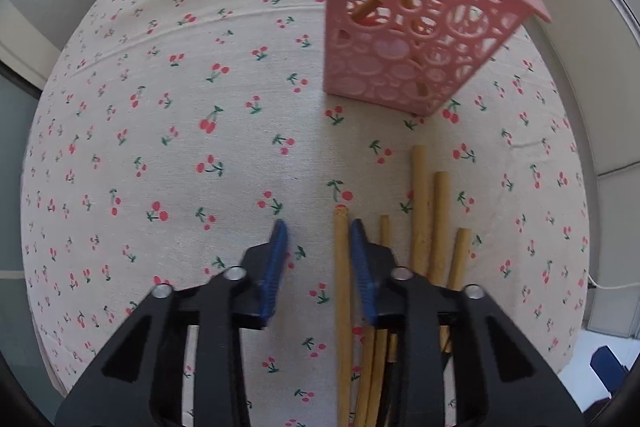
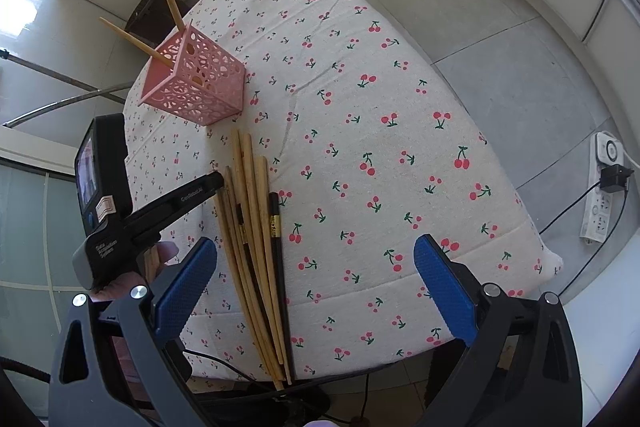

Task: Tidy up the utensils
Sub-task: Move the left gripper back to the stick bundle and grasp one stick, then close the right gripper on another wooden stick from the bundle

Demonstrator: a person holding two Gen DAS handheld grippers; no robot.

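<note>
Desk (image 2: 400, 75): a rounded top under soft cream cloth printed with red cherries, creased in places; it gives a little friction under thin sticks.
Basket (image 1: 404, 39): pink perforated plastic, square and tapering to its base, standing at about 1 o'clock of the left wrist view; likely light and easy to tip. Two chopsticks already lean out of it.
Loose chopsticks (image 2: 256, 247): a bundle of tan, bamboo-looking sticks with one black stick (image 2: 277, 251) on its right edge, lying side by side near the desk's front, at about 7 o'clock of the basket in the right wrist view. By judgement light, stiff, smooth and apt to roll or slip.
Target stick (image 1: 342, 287): the outermost tan one on the bundle's left in the left wrist view, slightly apart from the rest. Best taken near mid-length or towards the thicker end, across its width, so it does not pivot.
Left claw (image 1: 318, 239): blue ribbed pads partly closed, straddling that stick; its right pad lies against it, the left pad stands off, so no clamp yet.
Right claw (image 2: 316, 267): pads wide apart and empty, hovering over the cloth at 3 o'clock of the bundle.
</note>
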